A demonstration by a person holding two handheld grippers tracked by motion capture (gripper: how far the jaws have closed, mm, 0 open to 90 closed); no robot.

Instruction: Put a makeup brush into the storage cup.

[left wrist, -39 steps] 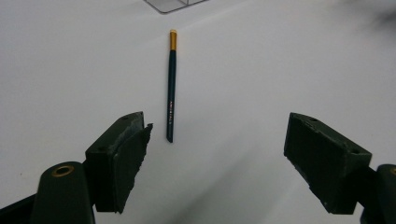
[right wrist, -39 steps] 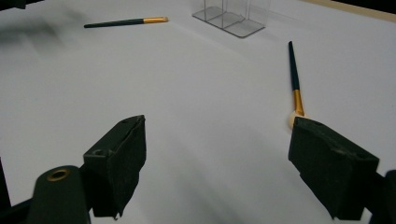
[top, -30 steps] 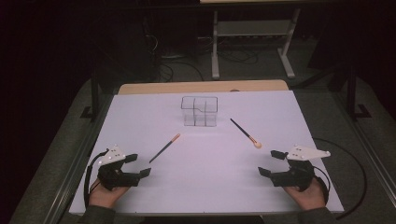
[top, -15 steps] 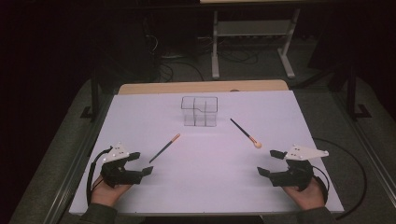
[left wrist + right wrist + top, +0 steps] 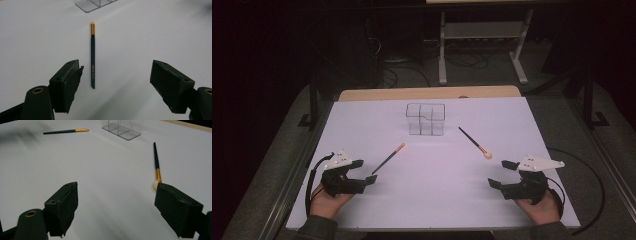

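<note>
Black slim brush (image 5: 92,60) between spread left gripper (image 5: 120,82) jaws | right gripper (image 5: 125,207) spread | clear square organiser (image 5: 426,119)

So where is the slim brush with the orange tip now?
In the high view, the slim brush lies on the table's left half, just ahead of the left gripper.

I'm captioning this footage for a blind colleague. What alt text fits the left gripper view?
Open left gripper, its two black jaws wide apart, points at a dark-handled makeup brush lying flat on the white table, near the left jaw. The brush's gold ferrule points away toward a clear acrylic organizer at the top edge.
</note>
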